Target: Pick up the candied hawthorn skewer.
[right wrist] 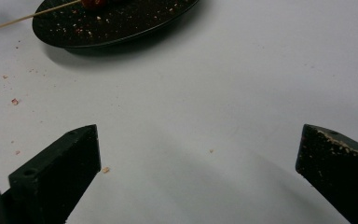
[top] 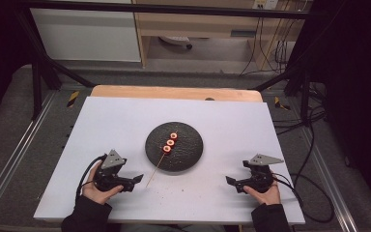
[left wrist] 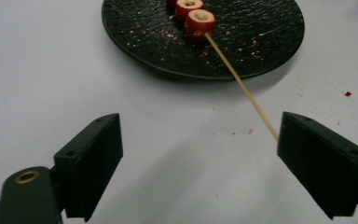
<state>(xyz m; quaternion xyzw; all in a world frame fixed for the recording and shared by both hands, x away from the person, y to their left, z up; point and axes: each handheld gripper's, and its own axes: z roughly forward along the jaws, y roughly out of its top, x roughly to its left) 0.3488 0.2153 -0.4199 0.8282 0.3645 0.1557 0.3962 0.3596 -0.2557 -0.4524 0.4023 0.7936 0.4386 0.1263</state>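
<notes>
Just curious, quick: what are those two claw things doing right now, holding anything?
Left gripper: jaws open, holding nothing; skewer tip by one jaw.
Right gripper: jaws open, holding nothing.

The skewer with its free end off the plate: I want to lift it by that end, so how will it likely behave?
The skewer looks thin and stiff, yet probably snaps if squeezed hard. Its three red pieces sit at one end, so lifted by the bare end it will likely dip toward the plate. Being round, it may roll between the pads.
</notes>
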